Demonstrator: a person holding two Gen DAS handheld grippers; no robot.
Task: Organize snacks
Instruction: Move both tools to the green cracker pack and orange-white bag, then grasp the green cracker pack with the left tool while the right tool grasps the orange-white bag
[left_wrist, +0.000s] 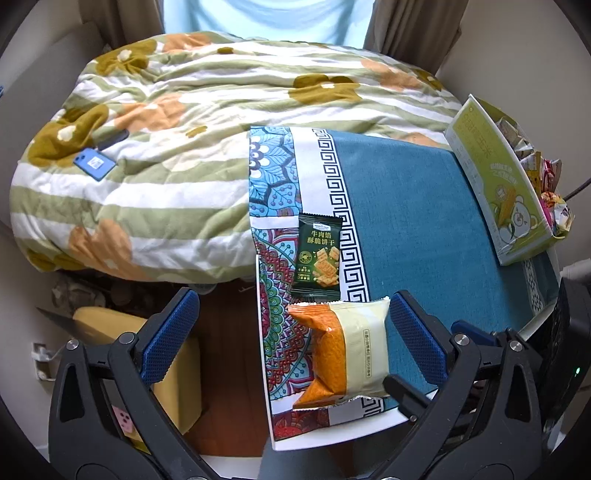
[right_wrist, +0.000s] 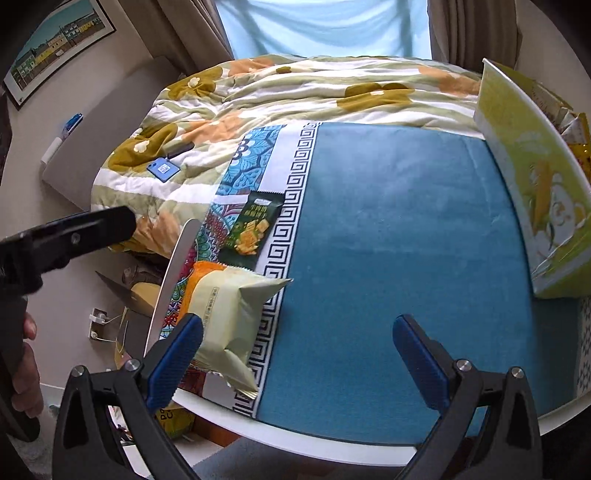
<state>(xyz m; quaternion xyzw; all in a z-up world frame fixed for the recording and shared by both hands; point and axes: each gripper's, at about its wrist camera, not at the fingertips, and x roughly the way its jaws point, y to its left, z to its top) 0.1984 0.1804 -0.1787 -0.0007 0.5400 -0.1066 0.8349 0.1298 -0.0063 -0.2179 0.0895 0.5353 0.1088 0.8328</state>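
My left tongs (left_wrist: 291, 339) stand wide, empty, with the orange-and-cream packet (left_wrist: 341, 354) lying between the blue pads (left_wrist: 170, 332) but touched by neither; the right-hand pad sits just beside the packet's cream edge, the left-hand one hangs off the counter's (left_wrist: 406, 229) edge over the floor. My right tongs (right_wrist: 295, 354) are also wide and hold nothing, poised above the bare blue cloth, with their left pad close to the same packet (right_wrist: 229, 317) in that view. Just beyond the packet lies the dark green cracker packet (left_wrist: 319, 256), flat on the patterned border of the cloth and nearly touching the first. Farther out, on the far right corner, stands the green box (left_wrist: 498, 184), open-topped and already bristling with wrappers. I judge that the sorting is well along, with these two packets left loose, and that I am lining up to take the nearer one. The next move calls for shifting the left tongs rightward to centre on the packet, closing gently on its puffy sides, then carrying it to the box.
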